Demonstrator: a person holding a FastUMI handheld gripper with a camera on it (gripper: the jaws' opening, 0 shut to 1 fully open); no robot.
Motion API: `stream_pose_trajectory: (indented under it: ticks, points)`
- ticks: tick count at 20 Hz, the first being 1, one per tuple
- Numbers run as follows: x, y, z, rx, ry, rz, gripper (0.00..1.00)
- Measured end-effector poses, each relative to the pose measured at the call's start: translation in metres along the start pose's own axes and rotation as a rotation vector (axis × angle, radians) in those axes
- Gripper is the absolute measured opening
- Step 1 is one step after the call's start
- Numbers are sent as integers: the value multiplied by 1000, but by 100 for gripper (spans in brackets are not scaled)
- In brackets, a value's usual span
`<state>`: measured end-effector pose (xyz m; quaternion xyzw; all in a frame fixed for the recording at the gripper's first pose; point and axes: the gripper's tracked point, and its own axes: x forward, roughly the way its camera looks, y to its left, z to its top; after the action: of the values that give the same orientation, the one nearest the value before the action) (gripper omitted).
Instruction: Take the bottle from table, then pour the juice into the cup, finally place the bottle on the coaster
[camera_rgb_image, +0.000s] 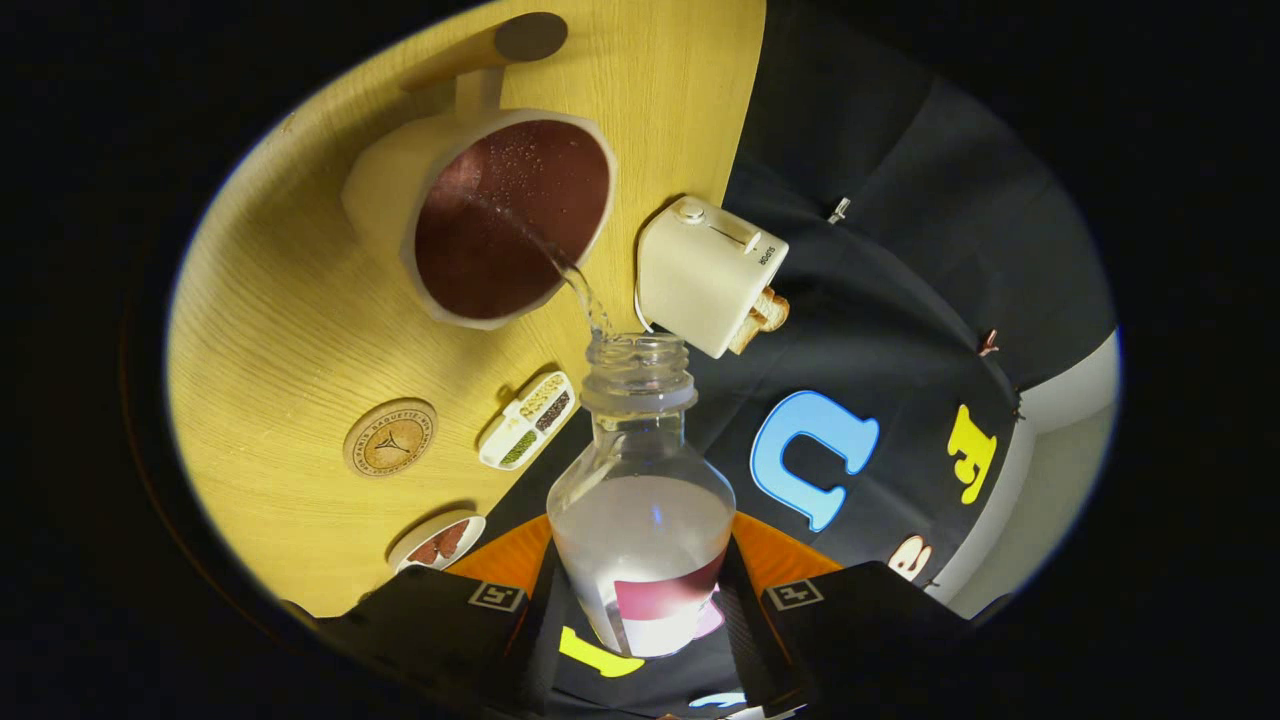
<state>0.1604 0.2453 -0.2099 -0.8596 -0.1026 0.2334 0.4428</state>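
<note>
A clear plastic bottle (640, 500), uncapped and partly full of pale liquid, sits between my fingers, and my gripper (640, 600) is shut on its body. The bottle is tilted over, its mouth pointing at a cream cup (480, 215) with a dark red inside. A thin stream (570, 275) runs from the bottle's mouth over the cup's rim into it. The round cork coaster (390, 437) lies flat on the wooden table (280, 310), beside the cup and off to the side of the bottle's neck.
A cream toaster (710, 272) with bread slices stands close to the bottle's mouth and the cup. A small white compartment box (528, 420) of seeds lies near the bottle's neck. A butterfly-printed dish (437, 541) rests by one finger. A dark round disc (530, 35) sits beyond the cup.
</note>
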Motion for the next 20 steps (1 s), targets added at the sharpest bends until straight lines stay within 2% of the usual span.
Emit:
stream_pose_trajectory:
  ticks: [20]
  points:
    - [-2, -12, 8, -91, -63, -30, 72]
